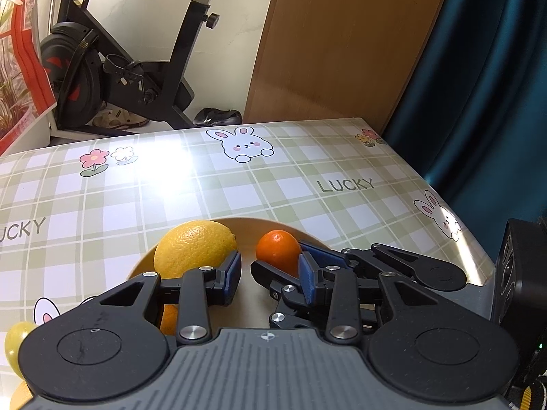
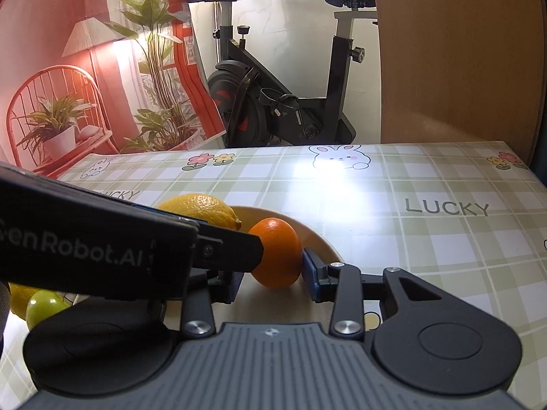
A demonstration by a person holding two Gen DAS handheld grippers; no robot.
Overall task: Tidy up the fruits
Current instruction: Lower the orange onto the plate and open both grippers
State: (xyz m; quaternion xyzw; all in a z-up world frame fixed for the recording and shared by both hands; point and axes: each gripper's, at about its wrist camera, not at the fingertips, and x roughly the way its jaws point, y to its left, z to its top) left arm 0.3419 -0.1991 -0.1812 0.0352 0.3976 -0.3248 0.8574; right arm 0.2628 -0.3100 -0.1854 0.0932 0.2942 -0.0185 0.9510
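- Left wrist view: left tongs [image 1: 270, 275] hung spread and empty above the bowl [image 1: 246, 222], apparently keeping clear for the other hand. A lemon [image 1: 191, 247] lay in the bowl on the table [image 1: 273, 184].
- Right wrist view: right tongs [image 2: 270, 275] pinched the orange [image 2: 277, 253] over the bowl [image 2: 318, 235], presumably to place it beside the lemon [image 2: 201, 210]. A green fruit [image 2: 44, 305] remained outside.

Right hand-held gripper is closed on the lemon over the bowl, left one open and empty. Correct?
Not quite. The right hand-held gripper is shut on the orange mandarin, not the lemon, which sits untouched in the bowl. The right wrist view shows this. The left hand-held gripper is open and empty, as you said.
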